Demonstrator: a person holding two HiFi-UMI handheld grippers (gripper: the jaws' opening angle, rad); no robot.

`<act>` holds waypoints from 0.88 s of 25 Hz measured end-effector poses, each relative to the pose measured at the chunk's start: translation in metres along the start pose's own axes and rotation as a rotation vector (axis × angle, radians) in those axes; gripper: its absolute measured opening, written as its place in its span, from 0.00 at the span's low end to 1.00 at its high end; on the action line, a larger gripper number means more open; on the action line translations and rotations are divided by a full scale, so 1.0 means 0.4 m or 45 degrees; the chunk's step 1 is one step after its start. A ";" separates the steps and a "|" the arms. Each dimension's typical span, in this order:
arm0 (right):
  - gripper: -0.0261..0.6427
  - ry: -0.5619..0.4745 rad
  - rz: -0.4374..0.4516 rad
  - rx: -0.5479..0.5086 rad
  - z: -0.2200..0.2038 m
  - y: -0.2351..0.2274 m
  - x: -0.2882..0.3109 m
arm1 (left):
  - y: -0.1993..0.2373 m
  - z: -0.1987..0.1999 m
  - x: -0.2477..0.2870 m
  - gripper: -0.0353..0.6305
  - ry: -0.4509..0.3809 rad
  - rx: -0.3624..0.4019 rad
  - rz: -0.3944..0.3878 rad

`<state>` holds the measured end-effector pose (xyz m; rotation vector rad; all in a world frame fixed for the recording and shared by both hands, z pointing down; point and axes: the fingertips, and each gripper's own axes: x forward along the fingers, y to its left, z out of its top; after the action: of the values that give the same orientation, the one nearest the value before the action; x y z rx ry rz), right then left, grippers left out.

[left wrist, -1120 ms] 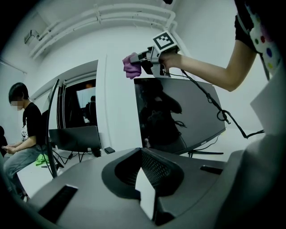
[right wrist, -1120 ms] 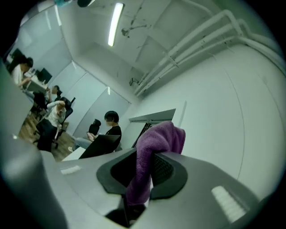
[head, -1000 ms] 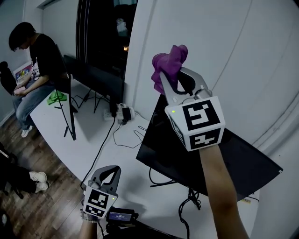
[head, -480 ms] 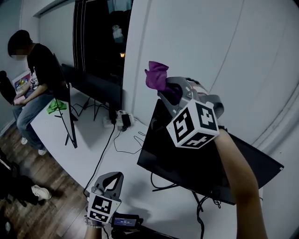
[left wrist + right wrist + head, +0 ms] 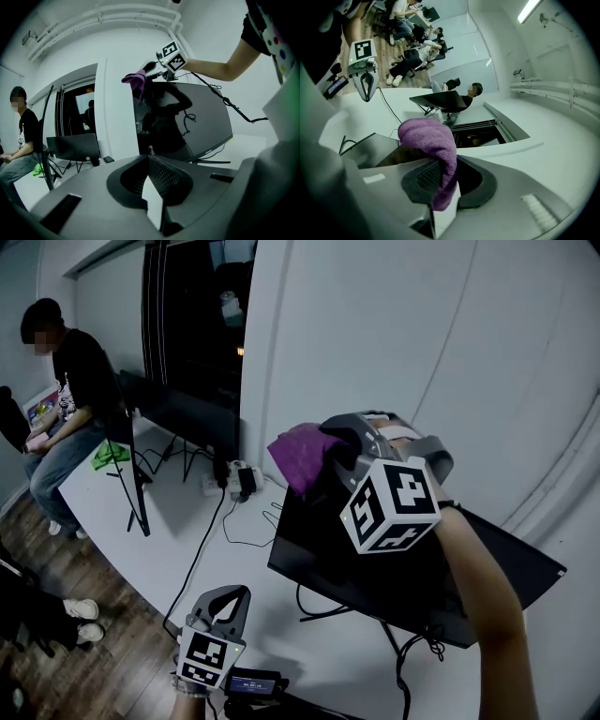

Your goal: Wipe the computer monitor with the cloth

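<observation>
The purple cloth [image 5: 300, 457] is pinched in my right gripper [image 5: 326, 454], which is shut on it and holds it at the top left corner of the dark, tilted monitor [image 5: 375, 568]. In the right gripper view the cloth [image 5: 432, 140] bulges out over the jaws, with the monitor's top edge [image 5: 365, 149] just beneath. My left gripper [image 5: 228, 597] hangs low near the desk's front edge, shut with nothing in it. From the left gripper view the cloth [image 5: 137, 80] touches the screen's [image 5: 201, 117] upper left corner.
A second monitor [image 5: 131, 470] stands edge-on at the left, and a third [image 5: 187, 409] stands farther back. A green cloth [image 5: 111, 454], a power strip [image 5: 240, 482] and cables lie on the white desk [image 5: 187, 531]. A person [image 5: 70, 399] sits at the far left.
My right gripper has come down and forward with the cloth, from above the monitor to its top left corner. The left gripper has barely moved.
</observation>
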<state>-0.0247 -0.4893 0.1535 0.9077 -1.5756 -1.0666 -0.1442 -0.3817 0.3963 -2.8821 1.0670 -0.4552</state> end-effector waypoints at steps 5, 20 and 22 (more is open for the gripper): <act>0.14 0.020 0.007 0.023 -0.036 0.019 -0.053 | -0.048 0.020 0.018 0.06 -0.013 0.016 -0.039; 0.14 0.097 0.020 0.090 -0.178 0.076 -0.252 | -0.231 0.075 0.063 0.06 -0.033 0.066 -0.165; 0.14 0.108 0.018 0.103 -0.201 0.084 -0.283 | -0.262 0.082 0.069 0.06 -0.037 0.071 -0.182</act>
<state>0.0779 -0.3902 0.1598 0.9823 -1.5617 -0.9475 -0.0487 -0.3215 0.3859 -2.9177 0.8334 -0.4401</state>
